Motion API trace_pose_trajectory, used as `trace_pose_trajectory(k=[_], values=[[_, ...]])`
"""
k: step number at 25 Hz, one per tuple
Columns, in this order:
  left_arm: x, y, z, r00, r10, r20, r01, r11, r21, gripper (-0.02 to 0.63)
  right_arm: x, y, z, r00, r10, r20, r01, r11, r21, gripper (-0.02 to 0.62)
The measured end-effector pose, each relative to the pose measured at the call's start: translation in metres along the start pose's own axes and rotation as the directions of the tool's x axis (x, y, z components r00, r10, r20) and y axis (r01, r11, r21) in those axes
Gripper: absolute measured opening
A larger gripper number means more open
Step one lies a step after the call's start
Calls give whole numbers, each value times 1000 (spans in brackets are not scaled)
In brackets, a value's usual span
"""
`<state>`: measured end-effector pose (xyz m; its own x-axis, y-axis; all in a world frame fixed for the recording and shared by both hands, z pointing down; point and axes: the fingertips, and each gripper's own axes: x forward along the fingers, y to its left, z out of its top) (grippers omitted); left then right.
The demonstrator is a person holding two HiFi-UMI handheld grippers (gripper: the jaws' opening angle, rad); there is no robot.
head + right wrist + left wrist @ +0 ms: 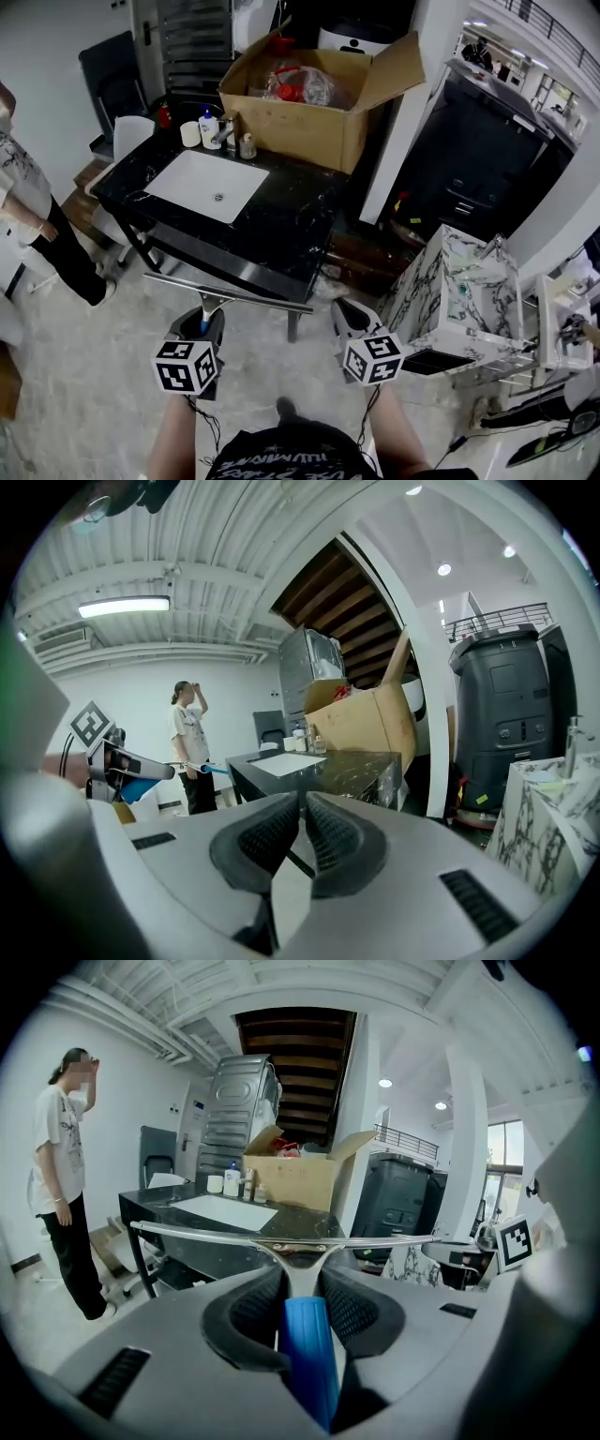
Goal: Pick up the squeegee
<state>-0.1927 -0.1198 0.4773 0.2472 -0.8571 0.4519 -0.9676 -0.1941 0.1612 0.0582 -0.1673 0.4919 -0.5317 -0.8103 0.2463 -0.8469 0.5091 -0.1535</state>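
Squeegee [302, 1258] looks light and stiff, with a long thin metal bar and a blue handle that may be a bit slippery. The handle is the best place to hold. My left tool [305, 1302] is clamped on it there, up in the air, near the counter [281, 234]. My right tool [302, 832] is pressed together, holding nothing. Both point a little down.

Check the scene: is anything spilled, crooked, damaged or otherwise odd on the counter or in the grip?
Nothing spilled or broken shows. The blue-handled metal squeegee sits clamped in the left tool, blade crosswise. Only oddity: a big open brown cardboard box crowds the black marble counter, its flaps splayed.
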Motion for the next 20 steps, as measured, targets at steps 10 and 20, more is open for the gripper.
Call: trace_pose_trajectory(k=[10, 20], values=[[-68, -2, -40, 1000, -14, -5, 14, 1000, -8, 137, -54, 56, -16, 1000, 16, -16, -16, 1000, -20, 57], [-124, -6, -80, 1000, -9, -20, 9, 1000, -28, 137, -112, 92, -40, 999, 21, -26, -21, 1000, -22, 54]])
